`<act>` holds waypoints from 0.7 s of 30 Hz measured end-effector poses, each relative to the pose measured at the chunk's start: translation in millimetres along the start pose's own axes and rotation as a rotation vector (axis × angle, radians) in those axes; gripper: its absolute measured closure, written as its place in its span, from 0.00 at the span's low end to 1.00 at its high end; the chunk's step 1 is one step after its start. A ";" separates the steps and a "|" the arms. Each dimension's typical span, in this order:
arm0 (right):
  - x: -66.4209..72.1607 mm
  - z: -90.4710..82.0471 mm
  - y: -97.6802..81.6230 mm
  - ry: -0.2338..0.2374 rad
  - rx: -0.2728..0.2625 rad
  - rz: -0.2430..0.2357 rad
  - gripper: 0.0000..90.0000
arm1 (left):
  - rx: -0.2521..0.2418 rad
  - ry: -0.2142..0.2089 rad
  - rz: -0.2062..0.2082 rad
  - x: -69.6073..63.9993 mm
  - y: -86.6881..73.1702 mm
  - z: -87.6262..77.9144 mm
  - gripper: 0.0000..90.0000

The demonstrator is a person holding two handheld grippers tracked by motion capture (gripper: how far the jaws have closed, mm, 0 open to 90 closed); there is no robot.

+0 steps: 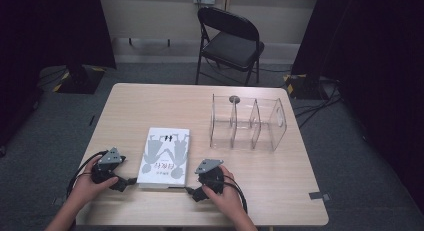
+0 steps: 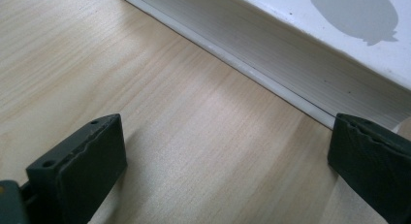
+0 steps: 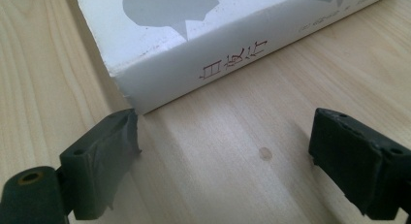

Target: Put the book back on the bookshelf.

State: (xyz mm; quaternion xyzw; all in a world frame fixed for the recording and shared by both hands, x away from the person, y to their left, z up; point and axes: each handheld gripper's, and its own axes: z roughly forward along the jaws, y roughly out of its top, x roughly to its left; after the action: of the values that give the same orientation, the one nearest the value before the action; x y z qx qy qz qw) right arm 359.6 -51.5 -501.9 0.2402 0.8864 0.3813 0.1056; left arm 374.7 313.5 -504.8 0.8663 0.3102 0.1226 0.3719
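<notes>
Both claws stood wide open, empty; left claw and right claw flanked the book on the desk; a good lift needed level, opposed pinches.

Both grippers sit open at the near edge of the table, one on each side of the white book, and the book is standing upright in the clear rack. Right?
Not quite. The book lies flat on the table, apart from the clear rack, as the high view shows. The rest holds: the left gripper and right gripper sit open on either side of it.
</notes>
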 end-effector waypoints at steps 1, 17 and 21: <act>0.0 0.0 0.0 0.000 0.000 0.000 0.11 | 0.000 0.000 0.001 0.0 0.0 0.0 0.00; 6.0 6.4 6.2 0.004 0.003 0.002 0.11 | 0.048 -0.128 0.107 -18.7 -2.7 -17.7 0.22; 16.2 14.5 13.9 0.012 0.004 -0.009 0.11 | 0.057 -0.119 0.122 -30.1 -1.9 -17.5 0.23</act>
State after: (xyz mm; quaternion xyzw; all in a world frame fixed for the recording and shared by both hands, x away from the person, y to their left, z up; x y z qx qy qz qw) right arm 355.8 -25.9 -501.9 0.2341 0.8888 0.3807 0.1013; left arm 342.7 305.5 -493.4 0.8995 0.2377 0.0842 0.3568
